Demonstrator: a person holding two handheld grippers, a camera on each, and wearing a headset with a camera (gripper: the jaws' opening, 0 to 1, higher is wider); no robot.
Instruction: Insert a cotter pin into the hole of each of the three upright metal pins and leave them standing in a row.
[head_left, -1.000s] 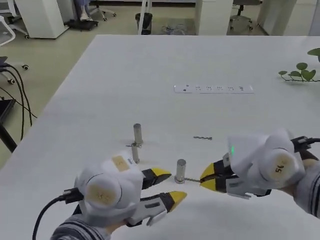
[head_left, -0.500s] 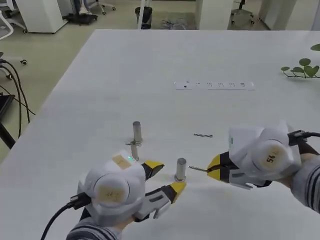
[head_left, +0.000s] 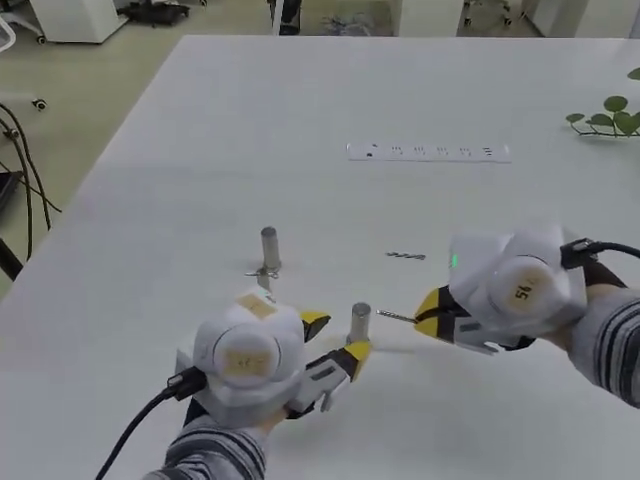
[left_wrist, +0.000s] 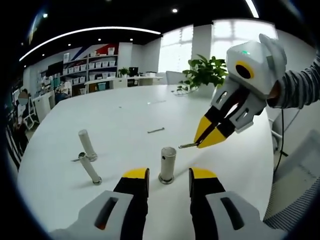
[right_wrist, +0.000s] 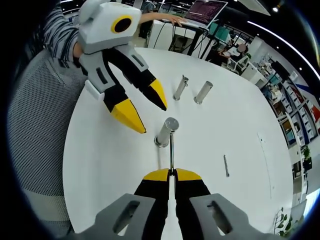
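— Where's the work just now?

— At the near metal pin (head_left: 360, 322), upright on the desk (head_left: 300, 120). The right tongs (head_left: 424, 318) are clamped on a cotter pin (head_left: 396, 316), held about level. Its free end is just right of the metal pin and, as far as I can see, not touching it. The left tongs (head_left: 337, 335) are apart, one tip on each side of that metal pin, neither visibly gripping it.

— And the others?

— The far metal pin (head_left: 269, 245) and the middle metal pin (left_wrist: 90, 169) stand in a line to the far left. Something thin crosses low beside them, but it's too small to say both are done. A spare cotter pin (head_left: 405, 256) lies loose, farther off on the right.

— So how should this step go?

— I can't make out the hole, and I'd judge the cotter pin isn't in it yet. Close the left tongs gently on the metal pin, low down, so it can't tip or turn. Bring the cotter pin's end square to the hole at its height, then push straight along its own length. Off line, it would likely shove the metal pin over, so go slowly and stop if it leans.
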